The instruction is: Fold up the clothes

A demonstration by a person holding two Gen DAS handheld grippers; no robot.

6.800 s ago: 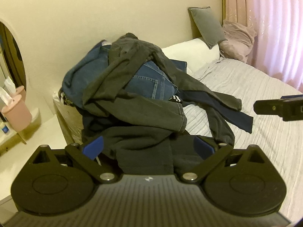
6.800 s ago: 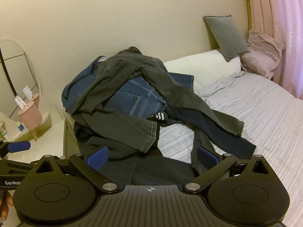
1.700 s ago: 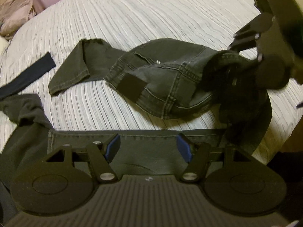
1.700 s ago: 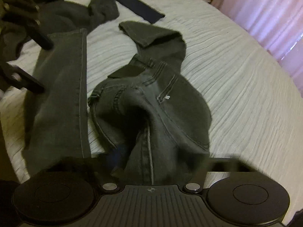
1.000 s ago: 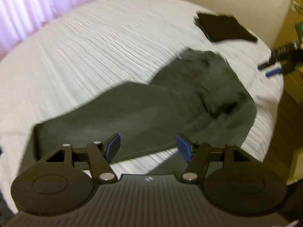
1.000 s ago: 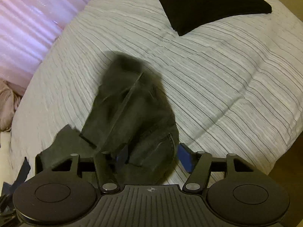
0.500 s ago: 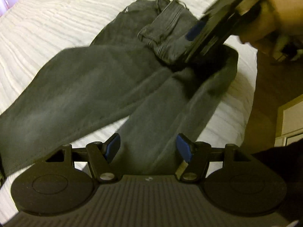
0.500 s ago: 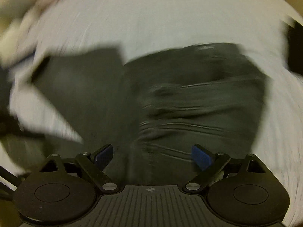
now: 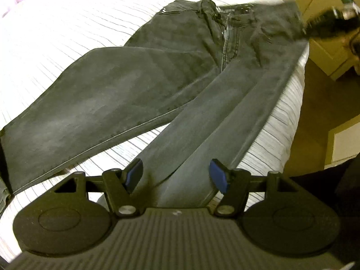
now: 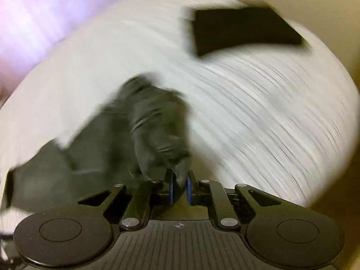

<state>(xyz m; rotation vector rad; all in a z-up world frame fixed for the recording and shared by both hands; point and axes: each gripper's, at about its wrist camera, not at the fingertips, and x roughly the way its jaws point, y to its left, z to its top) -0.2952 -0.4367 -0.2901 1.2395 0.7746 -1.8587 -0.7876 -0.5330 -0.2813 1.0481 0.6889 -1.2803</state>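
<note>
Striped white bedding [image 9: 67,22] covers the bed, and the dark grey jeans [image 9: 157,78] lie spread on it, front up, waistband toward the far edge and legs running back toward the left gripper [image 9: 176,175]. One leg angles off across the bedding; the other runs along the bed's edge, straight in between the left jaws. Those jaws stand apart, blue pads either side of that leg with no sign of pressing on it.

The right gripper [image 10: 179,187] has just been closing and now pinches a bunch of the jeans' denim [image 10: 157,123] between its pads; its view is heavily smeared. From the left wrist view it seems to hold the waistband corner nearest the bed's edge, though that part is too blurred to be sure. Beyond the jeans sits a folded black garment [image 10: 243,27].

The step looks like squaring the jeans before the lengthwise fold. To do it well, the right should keep the waistband taut and low, while the left closes on the hem of the near leg, so both ends can be carried over onto the other leg with the seams lined up.
</note>
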